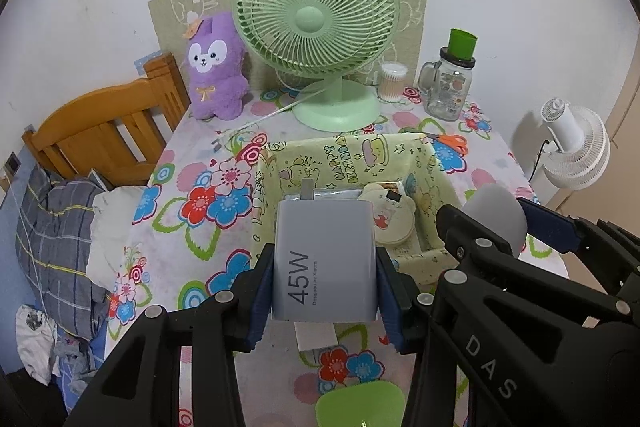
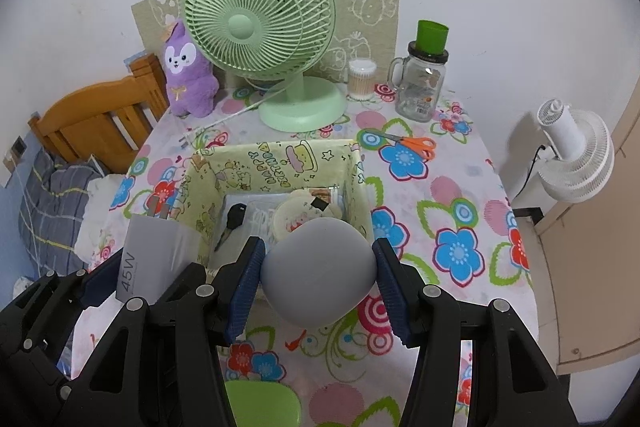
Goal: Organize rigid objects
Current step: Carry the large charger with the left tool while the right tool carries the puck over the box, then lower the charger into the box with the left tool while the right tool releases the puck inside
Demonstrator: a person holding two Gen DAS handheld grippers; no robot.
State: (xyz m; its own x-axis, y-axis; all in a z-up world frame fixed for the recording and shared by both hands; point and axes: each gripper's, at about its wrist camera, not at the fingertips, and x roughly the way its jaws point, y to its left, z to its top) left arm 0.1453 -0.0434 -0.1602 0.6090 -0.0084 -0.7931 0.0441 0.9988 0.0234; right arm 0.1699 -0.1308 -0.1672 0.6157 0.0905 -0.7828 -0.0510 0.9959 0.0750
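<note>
My left gripper [image 1: 324, 291] is shut on a white 45W charger [image 1: 325, 259], held above the near left edge of a yellow cartoon-print box [image 1: 434, 163]. The charger also shows in the right wrist view [image 2: 156, 259]. My right gripper [image 2: 318, 279] is shut on a grey rounded object [image 2: 320, 271], held over the box's near rim [image 2: 360, 187]. It also shows in the left wrist view [image 1: 496, 215]. Inside the box lie a black car key [image 2: 234, 217], a round cartoon tin [image 2: 296, 217] and some flat packets.
On the flowered tablecloth [image 2: 452, 187] stand a green desk fan [image 2: 276, 39], a purple plush [image 2: 188, 75], a cotton-swab tub [image 2: 362, 79] and a glass jar with a green cup on it [image 2: 424, 83]. Orange scissors [image 2: 412, 143] lie beside the box. A green item [image 2: 262, 403] sits at the near edge.
</note>
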